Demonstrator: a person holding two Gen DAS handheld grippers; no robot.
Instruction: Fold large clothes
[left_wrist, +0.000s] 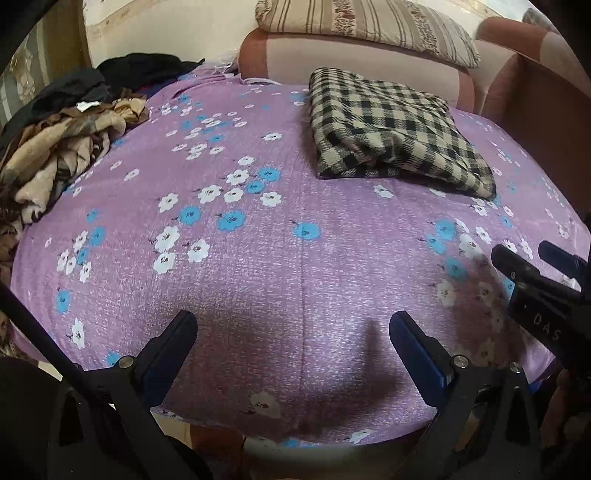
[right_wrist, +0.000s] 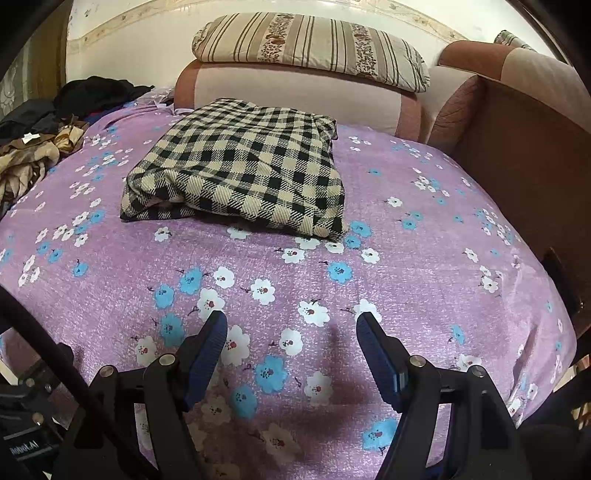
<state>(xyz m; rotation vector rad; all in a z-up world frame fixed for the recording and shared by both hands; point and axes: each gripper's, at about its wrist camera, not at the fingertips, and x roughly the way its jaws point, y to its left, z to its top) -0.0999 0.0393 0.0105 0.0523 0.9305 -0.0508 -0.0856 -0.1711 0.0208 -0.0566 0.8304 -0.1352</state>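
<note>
Checked garment (right_wrist: 236, 166) sits folded mid-frame on the purple floral sheet (right_wrist: 424, 258) — looks done. Left gripper (left_wrist: 293, 325) and right gripper (right_wrist: 291, 325) hover low, jaws spread, empty. Next piece likely from the pile (left_wrist: 55, 158) upper left — grab an edge, not a bunch.

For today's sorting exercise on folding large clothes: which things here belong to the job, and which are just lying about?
Belongs to the job:
checked cloth, folded
clothes pile, unfolded
left hand-held gripper, open
right hand-held gripper, open

Just lying about:
striped pillow
sofa back
floral sheet, the work surface
</note>
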